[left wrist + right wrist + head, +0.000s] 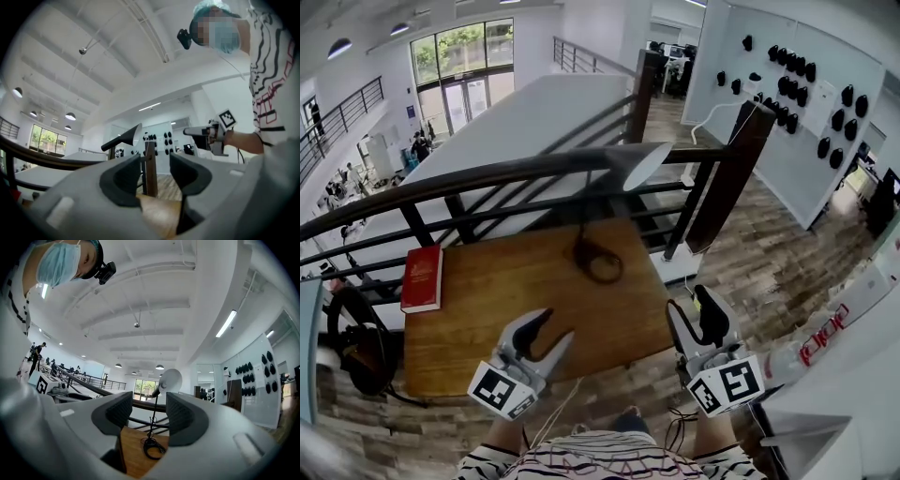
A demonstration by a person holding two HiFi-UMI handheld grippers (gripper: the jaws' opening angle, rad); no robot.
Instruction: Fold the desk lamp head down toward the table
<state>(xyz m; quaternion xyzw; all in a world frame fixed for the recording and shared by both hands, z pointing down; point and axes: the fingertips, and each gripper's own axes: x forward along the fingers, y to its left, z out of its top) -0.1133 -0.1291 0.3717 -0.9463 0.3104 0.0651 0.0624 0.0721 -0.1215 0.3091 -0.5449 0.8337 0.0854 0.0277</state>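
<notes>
Wooden table (487,309) stands on a raised gallery, its far edge against a dark railing (469,178).

Nearest the person, the left gripper (549,334) shows over the table's near edge. Its fingers (123,181) stand apart with nothing between them; only the table edge and a railing post show through the gap. The right gripper (692,315) is off the table's near right corner, over the plank floor (769,244). Its fingers (115,415) are likewise apart and empty, and its view looks across the table at the lamp.

Further in, a red book (422,277) lies flat at the table's left edge, well apart from both grippers.

Near the far edge stands the desk lamp (154,427). Its dark ring base (598,262) rests on the wood, and a thin stem rises from it. The cone-shaped lamp head (637,165) sits high, level with the top rail, with its pale open face turned to the right. Neither gripper touches the lamp.

Beyond the railing lies a lower hall with tall windows (464,70). To the right, a white wall panel (769,112) carries rows of small black things.
</notes>
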